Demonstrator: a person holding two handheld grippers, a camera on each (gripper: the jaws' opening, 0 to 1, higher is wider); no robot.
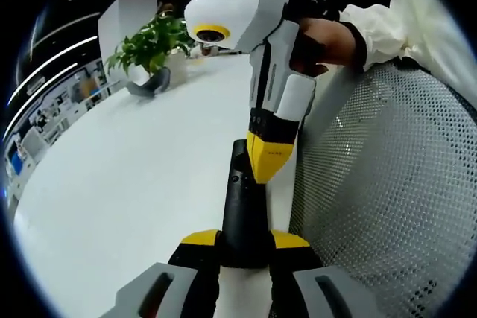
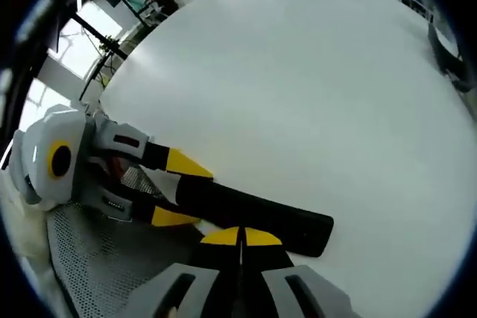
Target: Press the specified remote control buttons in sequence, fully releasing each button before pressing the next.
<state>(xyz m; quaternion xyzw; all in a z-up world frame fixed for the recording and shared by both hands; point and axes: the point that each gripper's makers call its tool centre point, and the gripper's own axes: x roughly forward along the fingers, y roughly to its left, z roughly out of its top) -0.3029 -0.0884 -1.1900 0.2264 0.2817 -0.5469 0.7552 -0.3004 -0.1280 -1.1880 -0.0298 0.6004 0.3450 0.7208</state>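
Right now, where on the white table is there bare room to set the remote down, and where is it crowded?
Free: the broad white table between the potted plant and the black remote. Crowded: the table's edge by the mesh chair, where the left hand-held gripper clamps the remote and the right hand-held gripper touches it.

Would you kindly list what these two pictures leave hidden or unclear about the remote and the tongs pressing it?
- Left gripper view: the black slim remote control has its near end covered by the left tongs clamped on it.
- Left gripper view: the right tongs cover the button beneath their yellow tip; contact cannot be confirmed.
- Right gripper view: the remote's buttons are too dark to read.
- Right gripper view: the white table's far clutter is blurred.
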